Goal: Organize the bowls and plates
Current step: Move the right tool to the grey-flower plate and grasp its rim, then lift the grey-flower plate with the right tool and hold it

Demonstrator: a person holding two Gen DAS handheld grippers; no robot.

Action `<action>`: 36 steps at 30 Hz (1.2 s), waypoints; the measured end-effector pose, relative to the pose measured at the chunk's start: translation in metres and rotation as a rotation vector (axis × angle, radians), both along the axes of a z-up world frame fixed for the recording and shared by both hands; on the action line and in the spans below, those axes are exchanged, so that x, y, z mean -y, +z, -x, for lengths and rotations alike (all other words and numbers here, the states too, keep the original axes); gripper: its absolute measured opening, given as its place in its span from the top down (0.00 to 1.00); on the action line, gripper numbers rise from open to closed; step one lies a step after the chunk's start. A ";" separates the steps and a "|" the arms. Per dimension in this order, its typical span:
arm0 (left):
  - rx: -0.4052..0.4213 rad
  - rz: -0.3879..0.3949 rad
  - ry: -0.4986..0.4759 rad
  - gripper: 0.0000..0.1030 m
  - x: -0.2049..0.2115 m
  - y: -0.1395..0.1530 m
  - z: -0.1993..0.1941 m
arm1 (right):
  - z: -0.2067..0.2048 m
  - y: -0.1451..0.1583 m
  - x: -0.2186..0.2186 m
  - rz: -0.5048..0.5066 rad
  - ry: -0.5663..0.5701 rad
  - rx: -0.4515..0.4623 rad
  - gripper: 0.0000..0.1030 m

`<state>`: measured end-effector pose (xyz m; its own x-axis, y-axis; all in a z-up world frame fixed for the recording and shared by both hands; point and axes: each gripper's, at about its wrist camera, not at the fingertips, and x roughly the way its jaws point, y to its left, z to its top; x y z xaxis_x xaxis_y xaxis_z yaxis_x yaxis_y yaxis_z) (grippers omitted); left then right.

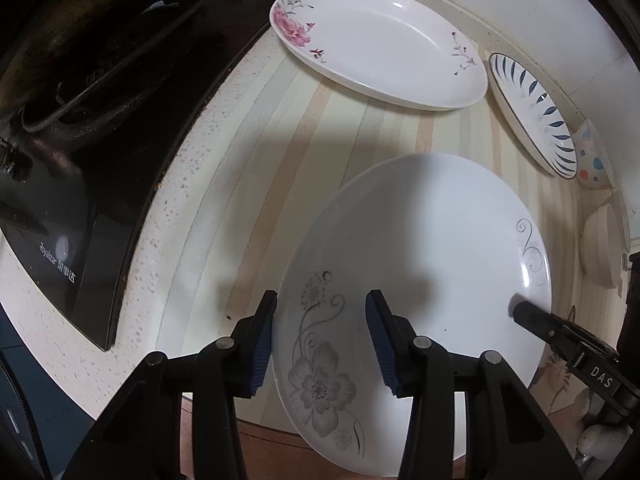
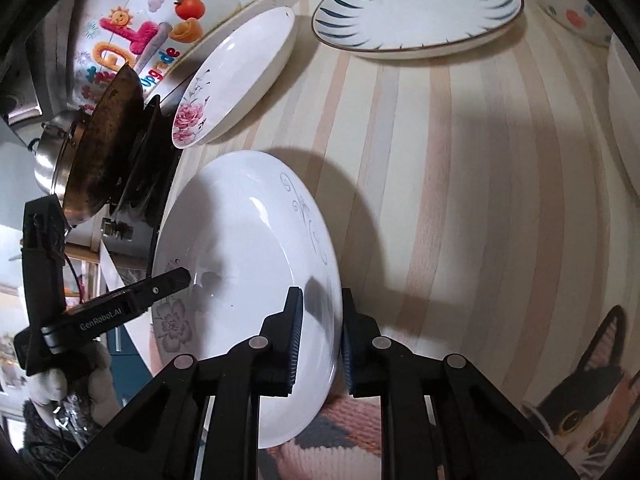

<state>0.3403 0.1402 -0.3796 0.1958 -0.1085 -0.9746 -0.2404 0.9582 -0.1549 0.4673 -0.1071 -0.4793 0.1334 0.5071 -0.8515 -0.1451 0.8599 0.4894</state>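
2 fingers (image 2: 295,336) astride grey-flower plate (image 2: 248,240) rim.

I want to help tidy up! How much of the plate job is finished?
Nothing is stacked yet. Both grippers, left and right, straddle the grey-flower plate. The pink-flower plate, blue-leaf plate and dotted bowl lie apart.

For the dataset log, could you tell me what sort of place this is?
Most likely a home kitchen: a gas stove set into the speckled counter, a steel pot and plates such as the pink-flower plate.
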 end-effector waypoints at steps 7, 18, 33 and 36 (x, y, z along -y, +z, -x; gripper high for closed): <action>0.036 0.012 -0.044 0.60 0.023 0.022 0.003 | 0.014 0.009 0.030 0.010 -0.009 -0.002 0.81; 0.048 0.044 -0.172 0.60 0.107 0.023 0.004 | 0.052 0.034 0.115 0.038 -0.100 0.021 0.81; 0.011 0.022 -0.307 0.60 0.177 0.011 0.001 | 0.082 0.026 0.199 0.046 -0.260 -0.004 0.81; 0.005 0.010 -0.302 0.60 0.179 0.010 0.003 | 0.082 0.024 0.201 0.038 -0.260 -0.007 0.81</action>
<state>0.3376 -0.0389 -0.3700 0.1583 -0.1725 -0.9722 0.0565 0.9846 -0.1655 0.3857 -0.3080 -0.4554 0.2493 0.4238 -0.8708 0.0866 0.8858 0.4559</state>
